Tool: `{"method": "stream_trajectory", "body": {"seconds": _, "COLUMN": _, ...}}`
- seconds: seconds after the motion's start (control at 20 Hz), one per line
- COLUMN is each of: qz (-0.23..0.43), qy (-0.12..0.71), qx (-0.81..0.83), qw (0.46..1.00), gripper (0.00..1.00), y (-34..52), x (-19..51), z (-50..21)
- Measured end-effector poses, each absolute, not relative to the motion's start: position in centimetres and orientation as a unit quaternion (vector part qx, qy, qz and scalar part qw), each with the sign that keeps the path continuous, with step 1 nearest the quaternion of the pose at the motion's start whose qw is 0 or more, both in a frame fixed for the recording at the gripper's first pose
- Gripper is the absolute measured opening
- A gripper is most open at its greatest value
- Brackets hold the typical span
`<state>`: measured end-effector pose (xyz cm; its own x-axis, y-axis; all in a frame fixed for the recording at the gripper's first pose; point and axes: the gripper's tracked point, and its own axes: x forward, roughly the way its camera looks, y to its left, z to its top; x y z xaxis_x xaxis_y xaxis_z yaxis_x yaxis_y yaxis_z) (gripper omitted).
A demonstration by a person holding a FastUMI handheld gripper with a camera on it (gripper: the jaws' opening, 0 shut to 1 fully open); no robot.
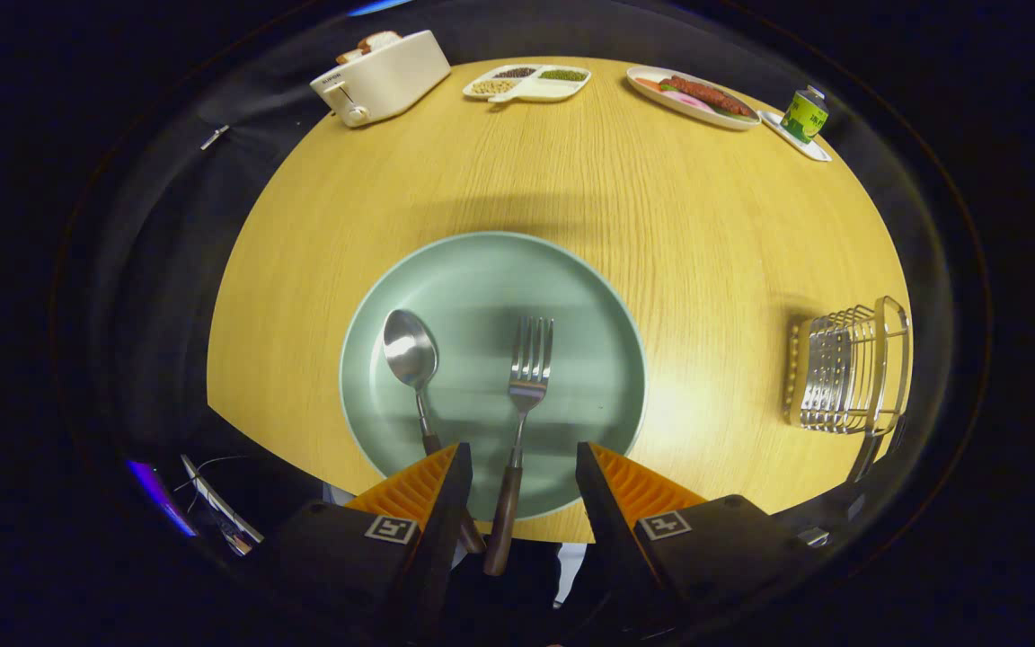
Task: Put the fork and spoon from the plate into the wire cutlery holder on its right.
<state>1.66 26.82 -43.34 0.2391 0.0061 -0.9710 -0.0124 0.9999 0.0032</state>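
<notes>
Two fingers of my gripper (pixel 522 467) stand spread wide above the near edge of the plate (pixel 589 296), holding nothing. I am looking down steeply along them. The fork (pixel 528 377) lies on the plate with its dark handle running back toward me into the gap between the fingers, touching neither. The spoon (pixel 411 355) lies just left of the fork, bowl up and pointing far; its handle passes under my left finger, so its near end is hidden.

The plate is pale green and sits at the near edge of a light wood table (pixel 706 225) with a rounded outline, dark cloth around it.

Right of the plate, well apart from it, stands the wire cutlery holder (pixel 850 368), near the table's right edge, with bare wood between it and the plate.

Along the far edge sit a cream toaster (pixel 383 76) with bread in its slots at the left, a divided dish (pixel 528 83) of grains beside it, then an oval dish (pixel 693 97) of food, and a green can (pixel 805 115) on a small tray at the far right. All are far beyond my fingers.
</notes>
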Motion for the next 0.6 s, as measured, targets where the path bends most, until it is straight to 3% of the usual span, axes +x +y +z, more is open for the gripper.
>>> {"method": "stream_trajectory", "body": {"seconds": 0.15, "qz": -0.006, "qy": 0.625, "qx": -0.006, "qw": 0.781, "gripper": 0.74, "y": 26.3, "x": 1.8, "z": -44.3}}
{"method": "stream_trajectory", "body": {"seconds": 0.5, "qz": -0.010, "qy": 0.646, "qx": -0.003, "qw": 0.763, "gripper": 0.63, "y": 27.0, "x": 1.7, "z": -45.9}}
{"method": "stream_trajectory", "body": {"seconds": 0.6, "qz": -0.010, "qy": 0.652, "qx": -0.019, "qw": 0.758, "gripper": 0.46, "y": 26.7, "x": 1.6, "z": -45.7}}
